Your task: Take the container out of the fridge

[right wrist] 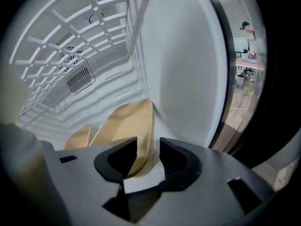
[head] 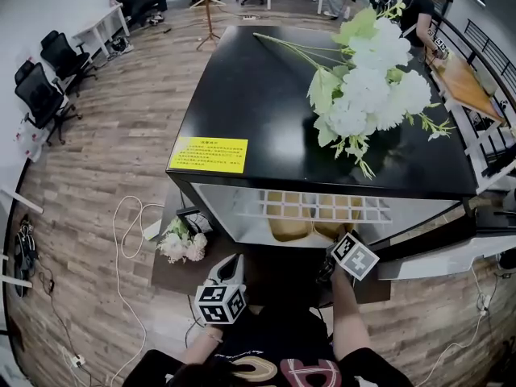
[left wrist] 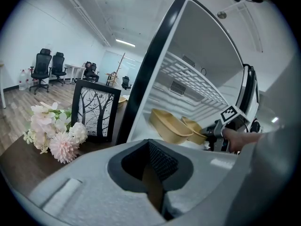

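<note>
The tan container [right wrist: 126, 126], not yet removed from the fridge [right wrist: 188, 79], is bracketed at its rim, unclamped, by the right gripper [right wrist: 148, 150]; the left gripper [left wrist: 151, 171] is shut, empty.

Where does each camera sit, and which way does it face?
Head view: on the person's head, down at the fridge; left claw, right claw and forearms show.
Left gripper view: on the left claw, toward the fridge; its shut jaws show.
Right gripper view: on the right claw, inside the fridge; a tan container between its jaws.
Both gripper views share the tan containers.
</note>
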`<act>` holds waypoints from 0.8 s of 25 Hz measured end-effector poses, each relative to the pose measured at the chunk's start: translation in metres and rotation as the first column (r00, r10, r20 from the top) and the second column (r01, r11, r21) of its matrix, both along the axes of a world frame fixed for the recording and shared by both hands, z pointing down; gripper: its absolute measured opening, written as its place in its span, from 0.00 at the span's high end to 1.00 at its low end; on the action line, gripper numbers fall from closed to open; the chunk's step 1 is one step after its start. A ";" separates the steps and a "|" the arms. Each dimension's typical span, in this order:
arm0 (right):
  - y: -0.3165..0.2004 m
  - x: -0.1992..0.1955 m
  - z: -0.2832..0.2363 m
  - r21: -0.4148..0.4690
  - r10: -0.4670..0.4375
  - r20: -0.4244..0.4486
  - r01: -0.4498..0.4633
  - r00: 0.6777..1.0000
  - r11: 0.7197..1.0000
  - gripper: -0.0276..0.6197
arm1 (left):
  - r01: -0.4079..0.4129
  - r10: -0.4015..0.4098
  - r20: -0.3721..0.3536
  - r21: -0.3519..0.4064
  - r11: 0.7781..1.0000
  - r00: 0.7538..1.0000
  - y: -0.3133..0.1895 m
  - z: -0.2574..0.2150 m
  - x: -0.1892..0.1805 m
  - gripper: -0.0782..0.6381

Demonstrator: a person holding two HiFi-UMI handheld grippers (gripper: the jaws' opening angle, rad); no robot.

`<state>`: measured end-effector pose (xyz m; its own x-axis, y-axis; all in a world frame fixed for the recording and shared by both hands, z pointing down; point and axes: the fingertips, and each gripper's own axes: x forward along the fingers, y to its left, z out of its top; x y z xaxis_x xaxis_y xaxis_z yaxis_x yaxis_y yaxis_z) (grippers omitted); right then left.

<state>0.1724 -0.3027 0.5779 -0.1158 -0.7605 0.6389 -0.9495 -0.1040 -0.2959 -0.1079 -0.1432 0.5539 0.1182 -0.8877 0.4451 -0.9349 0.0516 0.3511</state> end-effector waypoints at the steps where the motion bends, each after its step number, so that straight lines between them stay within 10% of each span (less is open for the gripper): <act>1: 0.000 -0.001 0.001 -0.006 -0.001 -0.001 0.001 1.000 1.000 0.72 | 0.000 0.000 0.000 0.000 1.000 1.000 -0.001 0.000 0.000 0.88; 20: -0.004 -0.001 0.009 -0.072 0.058 -0.007 -0.058 0.998 0.996 0.89 | -0.012 0.011 0.010 0.010 1.000 1.000 -0.008 -0.001 0.001 0.88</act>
<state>0.1717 -0.3062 0.5871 -0.0697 -0.7180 0.6925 -0.9426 -0.1800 -0.2814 -0.1065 -0.1509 0.5527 0.1241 -0.8905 0.4377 -0.9388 0.0375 0.3424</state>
